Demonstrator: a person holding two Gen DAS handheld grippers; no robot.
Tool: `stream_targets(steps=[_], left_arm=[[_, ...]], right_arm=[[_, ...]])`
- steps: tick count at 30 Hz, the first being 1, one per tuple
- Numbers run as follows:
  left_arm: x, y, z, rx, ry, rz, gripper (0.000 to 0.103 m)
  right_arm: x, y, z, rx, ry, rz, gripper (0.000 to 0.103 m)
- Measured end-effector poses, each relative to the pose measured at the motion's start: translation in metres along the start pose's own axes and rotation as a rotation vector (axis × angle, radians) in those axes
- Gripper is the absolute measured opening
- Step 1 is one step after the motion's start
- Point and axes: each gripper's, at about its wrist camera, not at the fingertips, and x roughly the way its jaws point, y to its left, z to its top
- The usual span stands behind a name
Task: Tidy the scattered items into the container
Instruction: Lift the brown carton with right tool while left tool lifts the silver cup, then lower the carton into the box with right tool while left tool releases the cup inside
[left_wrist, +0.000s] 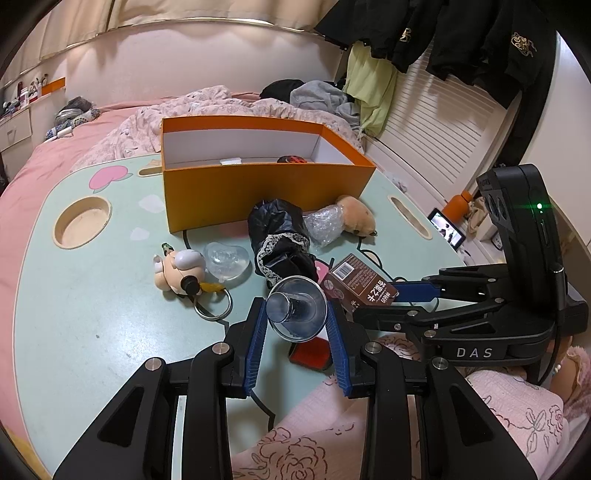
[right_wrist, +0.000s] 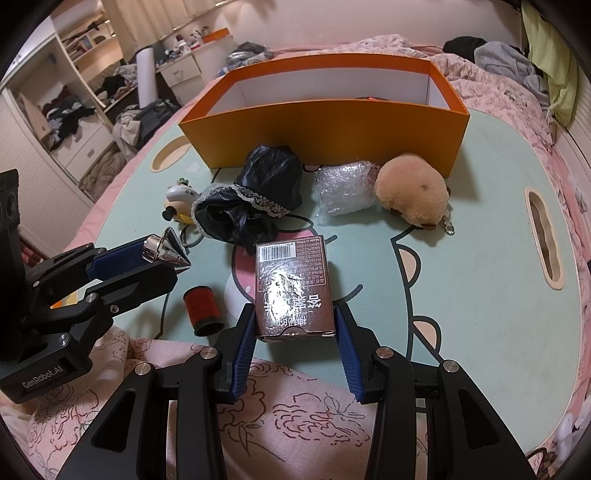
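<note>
My left gripper (left_wrist: 296, 310) is shut on a small clear funnel (left_wrist: 295, 314), held just above the table; the right wrist view shows that funnel (right_wrist: 164, 253) at the left. Its blue pads press on both sides of it. My right gripper (right_wrist: 295, 314) is shut on a brown printed carton (right_wrist: 295, 288), whose far end rests on the table (right_wrist: 461, 258). The carton (left_wrist: 358, 282) lies right of the funnel. Behind stands the orange box (left_wrist: 266, 192), open-topped, with a small white item and a dark round one inside. A red thread spool (right_wrist: 201, 306) lies between the grippers.
In front of the box lie a black lace-trimmed bag (left_wrist: 280, 240), bubble wrap (right_wrist: 343, 192), a tan plush keychain (right_wrist: 410, 195), a pig figure on a key ring (left_wrist: 181, 271) and a clear plastic shell (left_wrist: 225, 260). The mint table sits on a pink bed; a floral-sleeved person sits at its near edge.
</note>
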Motion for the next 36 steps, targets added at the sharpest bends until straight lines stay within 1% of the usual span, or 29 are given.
stream_targets(steps=[3,5,9,12,14,17,19,21,23,24,27,31,32,34,36], left_arm=[[-0.002,0.001,0.004,0.005,-0.009,0.002,0.034],[-0.004,0.004,0.009,0.006,-0.021,0.003,0.034],[-0.013,0.008,0.031,0.032,-0.066,0.013,0.034],[-0.017,0.013,0.06,0.052,-0.085,0.011,0.034],[-0.019,0.017,0.083,0.063,-0.098,0.024,0.034],[-0.013,0.024,0.122,0.073,-0.122,0.047,0.034],[-0.001,0.031,0.143,0.072,-0.105,0.049,0.034],[0.021,0.041,0.16,0.047,-0.065,0.034,0.034],[0.043,0.049,0.168,0.021,-0.018,0.028,0.034],[0.055,0.051,0.171,0.015,0.005,0.04,0.034],[0.079,0.056,0.172,0.013,0.034,0.076,0.034],[0.105,0.067,0.171,-0.032,0.109,0.107,0.034],[0.109,0.069,0.171,-0.039,0.119,0.106,0.034],[0.113,0.069,0.169,-0.027,0.118,0.145,0.034],[0.116,0.072,0.169,-0.04,0.128,0.166,0.034]], right_arm=[[-0.002,0.0,0.002,0.0,-0.01,-0.011,0.041],[-0.007,0.0,0.007,0.002,-0.034,-0.024,0.041],[-0.021,-0.002,0.023,0.013,-0.094,-0.027,0.041],[-0.037,-0.01,0.045,0.015,-0.17,-0.033,0.041],[-0.049,-0.024,0.07,0.027,-0.218,-0.049,0.041],[-0.061,-0.045,0.107,0.084,-0.255,-0.012,0.041],[-0.061,-0.054,0.128,0.1,-0.266,-0.003,0.041],[-0.052,-0.057,0.144,0.104,-0.253,-0.015,0.041],[-0.035,-0.058,0.155,0.11,-0.223,-0.041,0.041],[-0.023,-0.058,0.159,0.109,-0.197,-0.048,0.041],[0.002,-0.055,0.163,0.108,-0.148,-0.062,0.041],[0.029,-0.048,0.168,0.086,-0.097,-0.062,0.041],[0.034,-0.046,0.169,0.083,-0.089,-0.058,0.041],[0.043,-0.046,0.172,0.083,-0.064,-0.035,0.041],[0.05,-0.046,0.174,0.097,-0.043,-0.019,0.042]])
